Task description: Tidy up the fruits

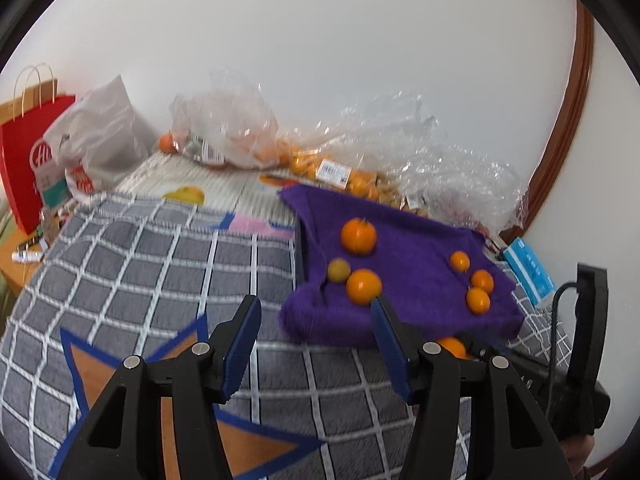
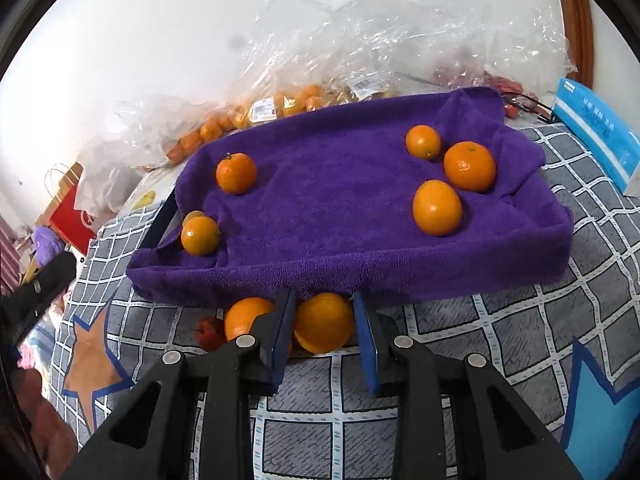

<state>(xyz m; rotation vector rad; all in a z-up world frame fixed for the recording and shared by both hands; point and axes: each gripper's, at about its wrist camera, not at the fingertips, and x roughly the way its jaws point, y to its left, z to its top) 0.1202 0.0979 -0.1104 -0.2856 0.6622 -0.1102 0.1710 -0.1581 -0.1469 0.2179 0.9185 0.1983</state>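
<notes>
Clamping an orange point(image 2: 323, 322) between its blue pads, the right gripper point(image 2: 325, 320) sits just before the purple towel point(image 2: 328, 216); a second orange point(image 2: 245, 317) lies immediately left. The left gripper point(image 1: 316, 320) hangs partly open, empty, over the checked blanket point(image 1: 160, 272). Beyond, bag labels point(image 2: 262, 111) stay unreadable; the red bag's point(image 1: 24, 152) lettering is cut off.

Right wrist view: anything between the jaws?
Yes. An orange sits between the right gripper jaws, which are shut on it, just in front of the purple towel. Seen in the right wrist view.
</notes>
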